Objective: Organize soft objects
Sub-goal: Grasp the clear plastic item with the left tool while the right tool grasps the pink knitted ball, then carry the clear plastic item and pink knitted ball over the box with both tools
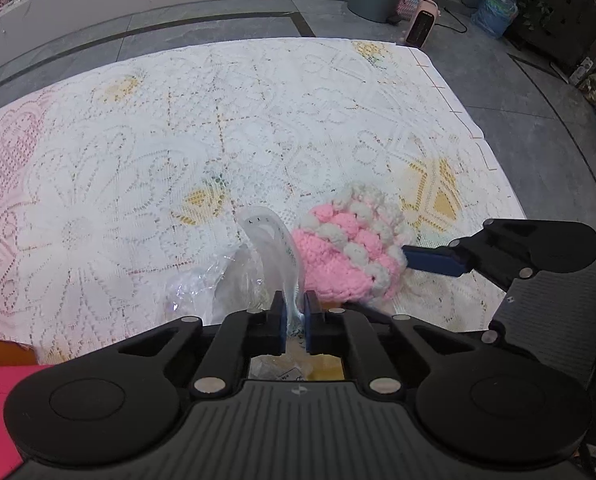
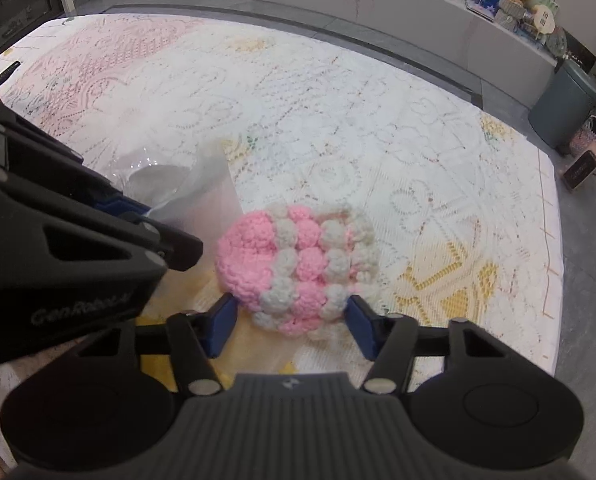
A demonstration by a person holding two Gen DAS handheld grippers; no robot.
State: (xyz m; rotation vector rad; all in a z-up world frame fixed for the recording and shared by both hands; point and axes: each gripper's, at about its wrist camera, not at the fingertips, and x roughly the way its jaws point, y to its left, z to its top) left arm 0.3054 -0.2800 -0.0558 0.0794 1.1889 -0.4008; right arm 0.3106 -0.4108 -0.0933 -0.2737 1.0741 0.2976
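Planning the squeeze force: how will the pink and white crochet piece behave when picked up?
The crochet piece looks chunky and yarn-soft, so it will likely compress and sag. Probably light, and unlikely to slip. The right gripper stands open around it.

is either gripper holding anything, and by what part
The left gripper pinches the clear plastic bag by its upper edge. The right gripper is open around the pink crocheted piece, not gripping.
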